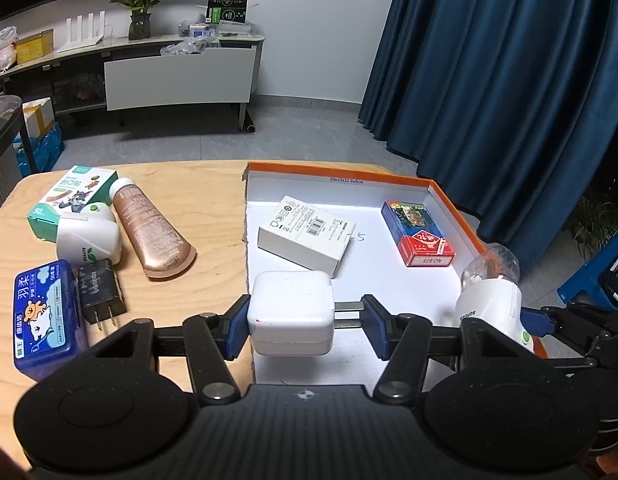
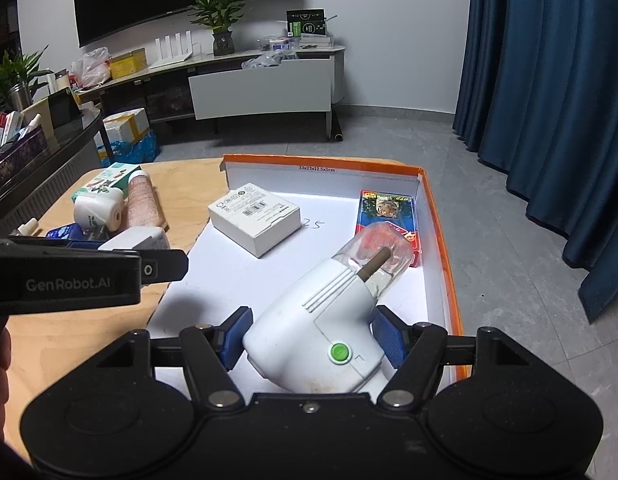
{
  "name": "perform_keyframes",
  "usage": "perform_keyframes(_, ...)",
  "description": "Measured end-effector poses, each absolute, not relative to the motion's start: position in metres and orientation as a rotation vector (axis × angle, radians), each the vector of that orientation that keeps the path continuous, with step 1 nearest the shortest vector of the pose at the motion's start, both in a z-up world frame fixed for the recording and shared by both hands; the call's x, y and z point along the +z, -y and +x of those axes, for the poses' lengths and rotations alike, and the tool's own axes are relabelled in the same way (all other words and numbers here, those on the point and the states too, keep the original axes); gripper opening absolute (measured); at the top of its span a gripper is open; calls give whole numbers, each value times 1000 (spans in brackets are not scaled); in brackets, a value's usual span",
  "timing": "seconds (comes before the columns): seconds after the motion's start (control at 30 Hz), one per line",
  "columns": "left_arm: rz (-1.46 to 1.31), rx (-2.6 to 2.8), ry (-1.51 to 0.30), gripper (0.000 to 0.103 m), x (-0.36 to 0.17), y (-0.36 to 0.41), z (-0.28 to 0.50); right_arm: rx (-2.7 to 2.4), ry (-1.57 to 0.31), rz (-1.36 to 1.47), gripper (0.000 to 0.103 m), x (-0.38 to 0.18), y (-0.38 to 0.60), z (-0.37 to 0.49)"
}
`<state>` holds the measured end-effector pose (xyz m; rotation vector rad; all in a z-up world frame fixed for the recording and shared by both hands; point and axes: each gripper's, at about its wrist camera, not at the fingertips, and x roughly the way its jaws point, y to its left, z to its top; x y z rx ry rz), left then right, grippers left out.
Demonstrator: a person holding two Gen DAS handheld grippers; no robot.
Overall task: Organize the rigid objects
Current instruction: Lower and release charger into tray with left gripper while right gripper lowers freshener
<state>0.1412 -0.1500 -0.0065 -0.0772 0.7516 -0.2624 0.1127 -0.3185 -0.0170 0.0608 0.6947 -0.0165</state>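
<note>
- Holding a white charger [image 1: 289,312] in the left claw [image 1: 305,320], which is clamped across it with one blue pad on the body's flat side and the other on the tips of its two prongs; the plug's long axis therefore runs straight across from pad to pad.
- The charger sits right at the near left edge of the orange-rimmed box lid [image 1: 449,196], partly above the wooden worktop [image 1: 213,208], so the free white floor lies ahead and to the right of it.
- The right claw [image 2: 315,340] is clamped on a white plug-in vaporizer [image 2: 309,332], its clear bottle [image 2: 379,252] pointing forward toward the lid's far right corner.
- That bottle end is close to the red-and-blue card pack [image 1: 417,232]; the white carton [image 1: 307,236] lies further left inside the lid.
- Judging by this, the right hand is already well over the lid, while the left needs a short shift inward before either item can be set down.
- Whether either item touches the lid floor cannot be told.
</note>
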Motion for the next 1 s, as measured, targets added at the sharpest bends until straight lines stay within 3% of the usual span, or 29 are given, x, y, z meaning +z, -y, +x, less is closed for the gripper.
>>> perform_keyframes(0.53,-60,-278,-784,59,-17,160,157,-65,-706,-15,80,-31,322,133)
perform_keyframes(1.0,-59,-364,-817,61,-28,186,171,-106,-629,-58,85,-9,331,103)
